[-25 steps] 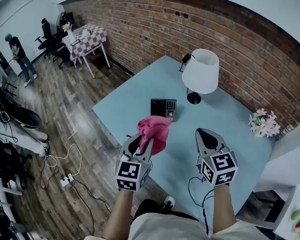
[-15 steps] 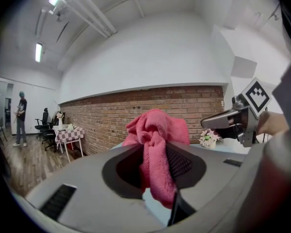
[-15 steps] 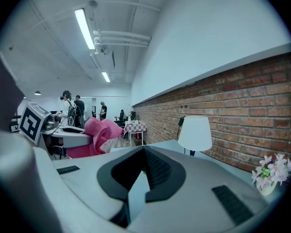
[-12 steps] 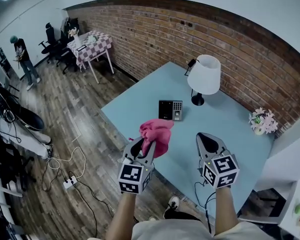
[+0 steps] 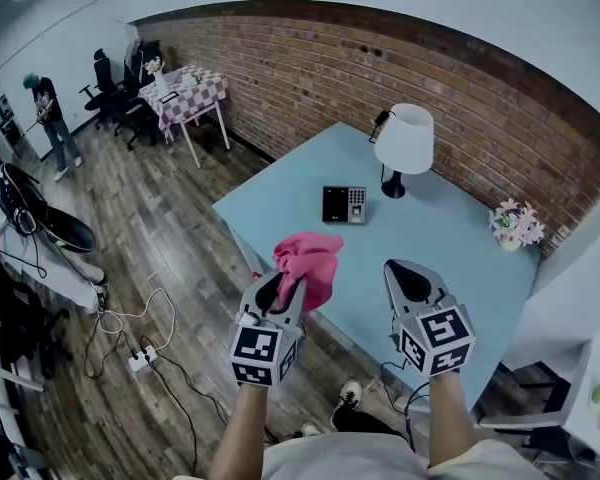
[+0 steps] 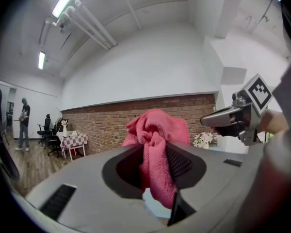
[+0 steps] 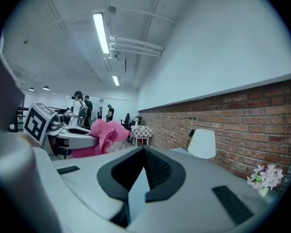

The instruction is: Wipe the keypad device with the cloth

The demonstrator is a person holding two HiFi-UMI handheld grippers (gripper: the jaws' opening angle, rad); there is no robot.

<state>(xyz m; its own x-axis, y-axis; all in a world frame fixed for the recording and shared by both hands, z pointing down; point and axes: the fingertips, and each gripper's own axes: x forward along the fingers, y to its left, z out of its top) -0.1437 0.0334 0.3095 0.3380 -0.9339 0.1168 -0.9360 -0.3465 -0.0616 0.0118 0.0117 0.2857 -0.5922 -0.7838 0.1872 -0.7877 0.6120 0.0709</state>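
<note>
The left gripper (image 5: pixel 278 293) grips the crumpled pink terry cloth (image 5: pixel 308 261) over the near edge of the light-blue table (image 5: pixel 450 238). The black rectangular keypad device (image 5: pixel 344 204) lies farther off, well apart from them. The right gripper (image 5: pixel 412 280) is closed and empty.

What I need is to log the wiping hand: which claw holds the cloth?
The left claw: its jaws are shut on the pink cloth, while the right claw is shut on nothing.

Even, cool light is cast by ceiling tubes (image 7: pixel 101 33); strong fisheye bending is seen at all edges, with dark corners in both gripper views.
</note>
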